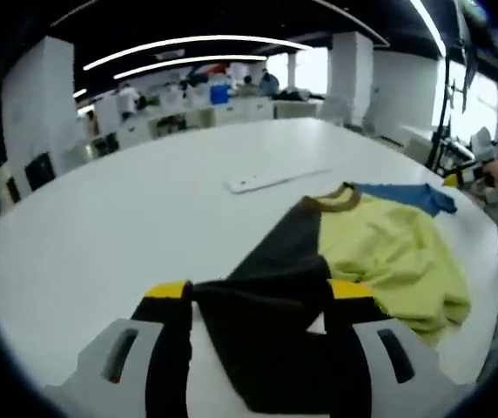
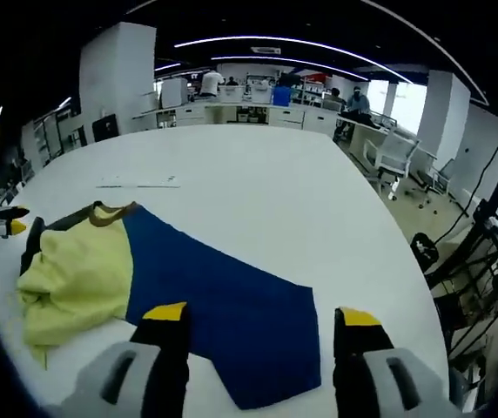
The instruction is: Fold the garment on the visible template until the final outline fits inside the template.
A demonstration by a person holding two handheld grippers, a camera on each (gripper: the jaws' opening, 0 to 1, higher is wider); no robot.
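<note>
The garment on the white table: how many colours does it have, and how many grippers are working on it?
Black panel: 1
Yellow-green panel: 1
Blue panel: 1
Brown collar: 1
Colours in total: 4
Grippers: 2, left gripper and right gripper

Each handheld tool, the left gripper [image 1: 262, 300] and the right gripper [image 2: 262, 318], has two black jaws capped with yellow tips. The jaws rise from pale grey moulded housings with rounded shoulders. A dark oval slot is cut into each grey shoulder beside the jaws.
</note>
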